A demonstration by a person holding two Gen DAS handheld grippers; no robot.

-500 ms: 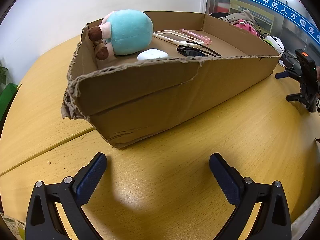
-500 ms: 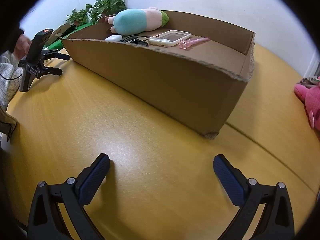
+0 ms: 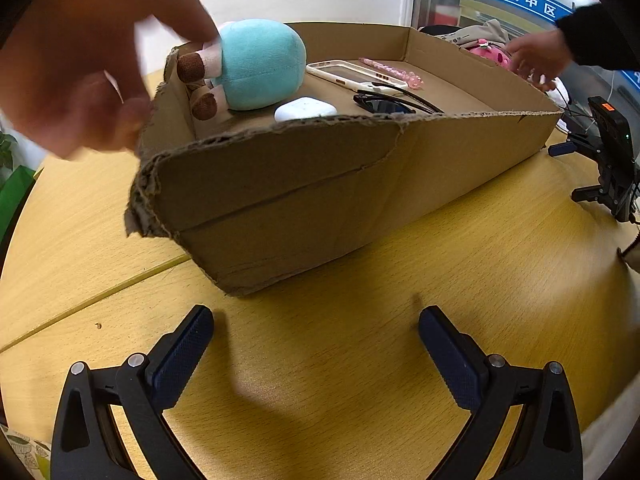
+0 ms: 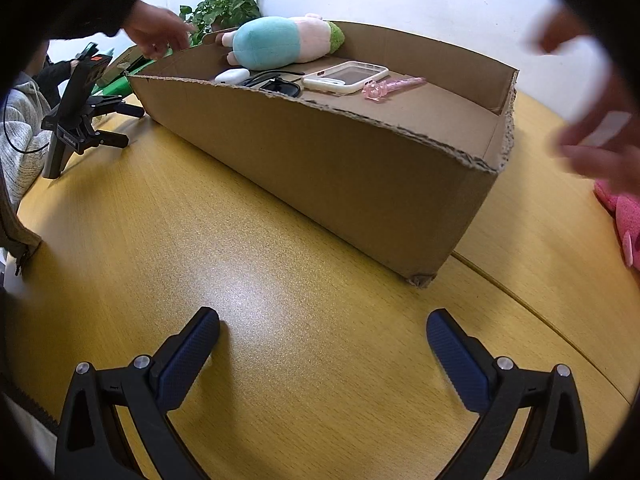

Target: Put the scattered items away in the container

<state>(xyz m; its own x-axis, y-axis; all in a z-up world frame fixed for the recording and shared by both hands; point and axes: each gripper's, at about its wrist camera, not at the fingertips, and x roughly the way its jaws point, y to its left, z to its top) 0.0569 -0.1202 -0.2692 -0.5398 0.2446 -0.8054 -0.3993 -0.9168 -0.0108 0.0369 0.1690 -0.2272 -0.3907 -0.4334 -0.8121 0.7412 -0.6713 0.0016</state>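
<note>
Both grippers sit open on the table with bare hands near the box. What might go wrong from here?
A blurred hand at the cardboard box's torn corner could shift it. The other hand reaches near the tripod device and may knock it. Both the left gripper and right gripper are empty, resting unheld.

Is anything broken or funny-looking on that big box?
Yes. The brown cardboard box has a ragged, torn top edge, and its near corner is frayed and crushed. Its front wall also shows a crease. The things inside look fine.
</note>
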